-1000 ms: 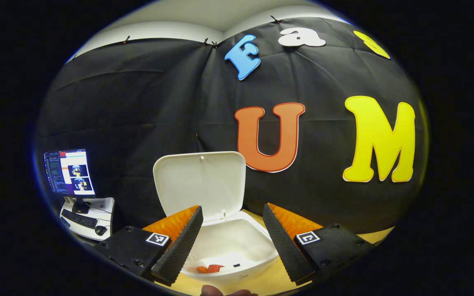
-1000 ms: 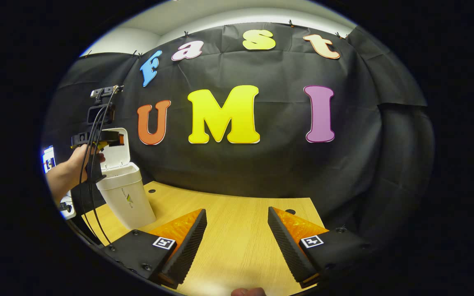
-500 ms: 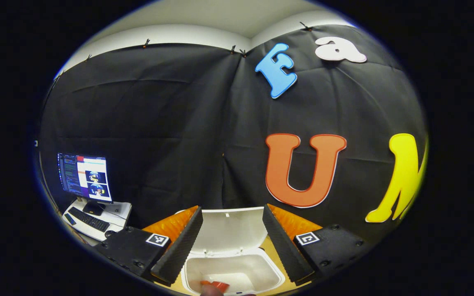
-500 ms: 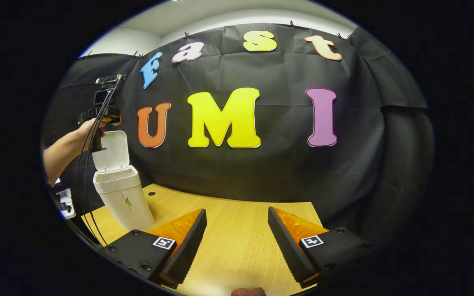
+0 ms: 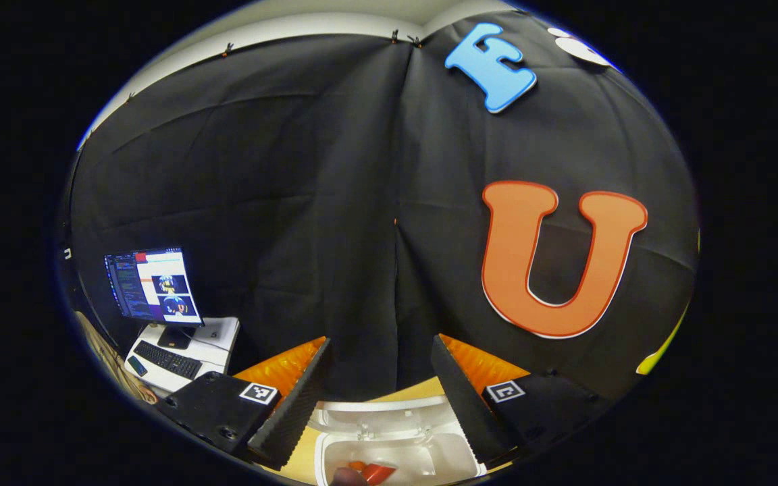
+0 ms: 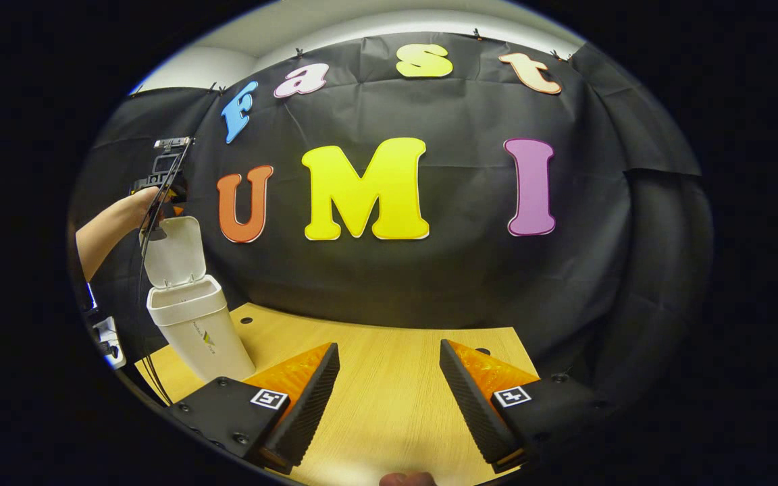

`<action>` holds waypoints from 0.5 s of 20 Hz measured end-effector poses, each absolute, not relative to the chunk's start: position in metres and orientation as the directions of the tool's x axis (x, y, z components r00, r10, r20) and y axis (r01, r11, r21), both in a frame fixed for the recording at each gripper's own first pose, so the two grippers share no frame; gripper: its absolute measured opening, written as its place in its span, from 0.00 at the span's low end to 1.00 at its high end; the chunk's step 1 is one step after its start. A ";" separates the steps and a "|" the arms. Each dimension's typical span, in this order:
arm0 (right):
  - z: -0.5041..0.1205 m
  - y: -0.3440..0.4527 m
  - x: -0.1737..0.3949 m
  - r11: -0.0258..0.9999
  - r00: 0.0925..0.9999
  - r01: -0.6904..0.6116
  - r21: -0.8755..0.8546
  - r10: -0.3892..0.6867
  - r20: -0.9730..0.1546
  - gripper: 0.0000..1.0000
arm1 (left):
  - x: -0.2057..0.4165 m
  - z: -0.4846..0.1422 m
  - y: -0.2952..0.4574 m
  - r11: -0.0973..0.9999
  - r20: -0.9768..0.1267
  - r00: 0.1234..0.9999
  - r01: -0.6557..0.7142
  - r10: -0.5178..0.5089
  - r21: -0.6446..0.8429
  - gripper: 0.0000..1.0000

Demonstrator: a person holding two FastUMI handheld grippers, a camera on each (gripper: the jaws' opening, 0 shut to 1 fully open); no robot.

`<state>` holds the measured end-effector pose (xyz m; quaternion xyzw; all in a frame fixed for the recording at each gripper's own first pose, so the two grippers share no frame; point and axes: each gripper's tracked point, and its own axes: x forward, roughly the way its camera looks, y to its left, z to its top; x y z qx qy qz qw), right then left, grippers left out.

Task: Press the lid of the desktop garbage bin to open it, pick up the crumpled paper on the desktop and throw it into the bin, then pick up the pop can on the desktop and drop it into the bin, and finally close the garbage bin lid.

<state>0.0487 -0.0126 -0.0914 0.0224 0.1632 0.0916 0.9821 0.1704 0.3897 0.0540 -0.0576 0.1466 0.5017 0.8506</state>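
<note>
The left gripper point(image 5: 379, 385) has its fingers spread apart with nothing between them, and it hangs above the white plastic desktop garbage bin point(image 5: 399, 452), looking down past its raised white hinged lid point(image 5: 382, 410). That height makes sense for the closing step — from over the lid's top edge the fingers could push it forward and down, I judge. Just below the fingers, inside the bin, lies a red pop can point(image 5: 375, 472); the crumpled paper cannot be made out there. Farther off to the left of this claw, a lit computer monitor point(image 5: 152, 285) and a black keyboard point(image 5: 166, 360) sit on a small white side table point(image 5: 210, 334).

The right gripper point(image 6: 389, 385) also stands open and empty, held low over the bare light wooden desktop point(image 6: 389, 364) — apparently parked out of the way. Well to its left stands the bin point(image 6: 196, 331) with its lid point(image 6: 173, 251) upright, and at the lid's top a person's hand point(image 6: 136, 206) holds the left gripper point(image 6: 163, 185). Nothing lies between the lid and the bin's rim, so closing looks unobstructed; black cables trail down beside the bin, near the hinge side.
</note>
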 end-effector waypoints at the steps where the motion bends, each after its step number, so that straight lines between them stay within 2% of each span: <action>1: -0.091 -0.011 0.048 0.982 0.931 -0.171 0.074 0.186 -0.315 0.94 | 0.172 0.049 0.391 0.496 -0.332 0.453 -0.867 0.828 0.054 0.96; 10: -0.091 -0.024 0.043 0.980 0.930 -0.169 0.104 0.193 -0.313 0.94 | 0.166 0.043 0.359 0.488 -0.333 0.447 -0.872 0.830 0.047 0.93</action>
